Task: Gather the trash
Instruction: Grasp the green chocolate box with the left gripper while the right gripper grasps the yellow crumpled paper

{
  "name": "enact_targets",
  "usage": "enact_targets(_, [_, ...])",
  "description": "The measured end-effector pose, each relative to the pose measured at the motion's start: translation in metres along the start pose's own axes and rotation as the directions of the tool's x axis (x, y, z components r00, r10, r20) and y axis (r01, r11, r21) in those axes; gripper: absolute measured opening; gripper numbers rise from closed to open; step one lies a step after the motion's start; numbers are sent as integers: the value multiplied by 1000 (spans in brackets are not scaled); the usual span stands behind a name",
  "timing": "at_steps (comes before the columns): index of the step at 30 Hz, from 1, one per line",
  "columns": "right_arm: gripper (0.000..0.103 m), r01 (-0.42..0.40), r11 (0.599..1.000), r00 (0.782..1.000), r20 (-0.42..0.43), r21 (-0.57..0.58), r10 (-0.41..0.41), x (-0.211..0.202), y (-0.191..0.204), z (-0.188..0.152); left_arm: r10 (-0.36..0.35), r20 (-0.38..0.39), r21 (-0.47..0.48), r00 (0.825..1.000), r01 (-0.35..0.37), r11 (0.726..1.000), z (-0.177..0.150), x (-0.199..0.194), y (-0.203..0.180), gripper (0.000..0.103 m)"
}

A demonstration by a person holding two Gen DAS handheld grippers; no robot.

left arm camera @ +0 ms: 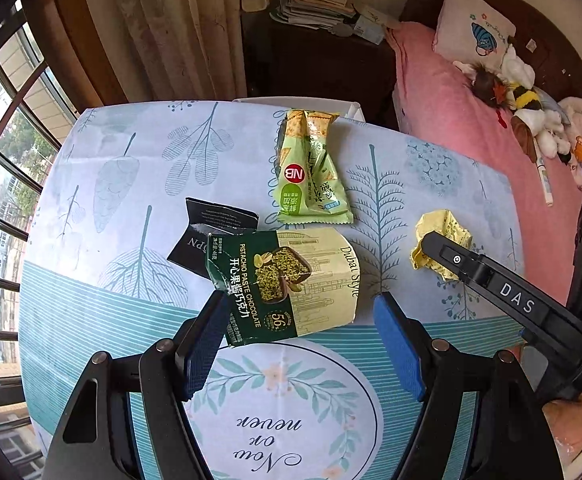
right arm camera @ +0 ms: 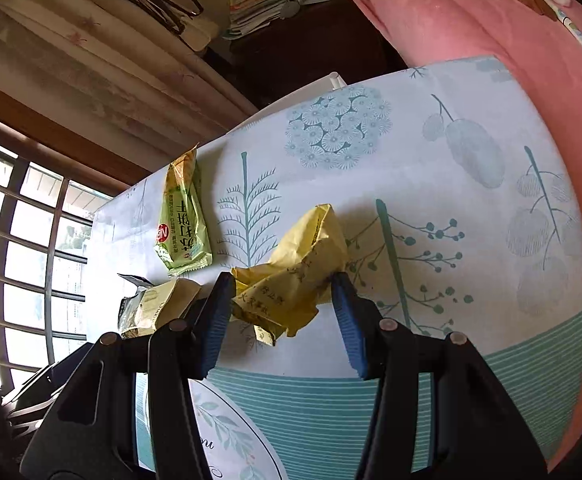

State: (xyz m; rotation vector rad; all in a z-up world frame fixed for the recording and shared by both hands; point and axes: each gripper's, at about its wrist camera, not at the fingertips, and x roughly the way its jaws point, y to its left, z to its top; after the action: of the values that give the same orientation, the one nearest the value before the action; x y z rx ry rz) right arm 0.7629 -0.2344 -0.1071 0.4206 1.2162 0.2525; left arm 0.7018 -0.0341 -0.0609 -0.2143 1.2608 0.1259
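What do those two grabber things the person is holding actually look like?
Each is a black, angular frame with round silver pins at the joints. The left gripper and right gripper both end in two flat fingers faced with ribbed blue pads. The right one's side carries white letters "DAS" and a small round mark.

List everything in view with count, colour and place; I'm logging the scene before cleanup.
chocolate wrapper: 1, dark green and cream, torn, table centre
black flap: 1, black, beside the chocolate wrapper
cracker packet: 1, light green, farther back
crumpled wrapper: 1, yellow, right of the others
tablecloth: 1, pale blue with leaf print
bed cover: 1, pink, beyond table
plush toys: several, on the bed
left hand-held gripper: open, around the chocolate wrapper
right hand-held gripper: open, around the crumpled wrapper
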Motion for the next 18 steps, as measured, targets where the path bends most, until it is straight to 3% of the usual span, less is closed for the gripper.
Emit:
enact_targets(7, [45,-19,999,1000,-2,-34,19,-5,2,-7,115,-31,45,993,-114,993,6,25,-22,75])
enact_targets(14, [45,-55,998,998,-16,-19,55,-12,-9,-9,266,-45,80,963,-262,962,10,53,-37,75])
enact_targets(18, [45,-70,997,997,-18,-16,69,-17,-13,-10,294,-33,34,955,-293,955,14,58,-36,75])
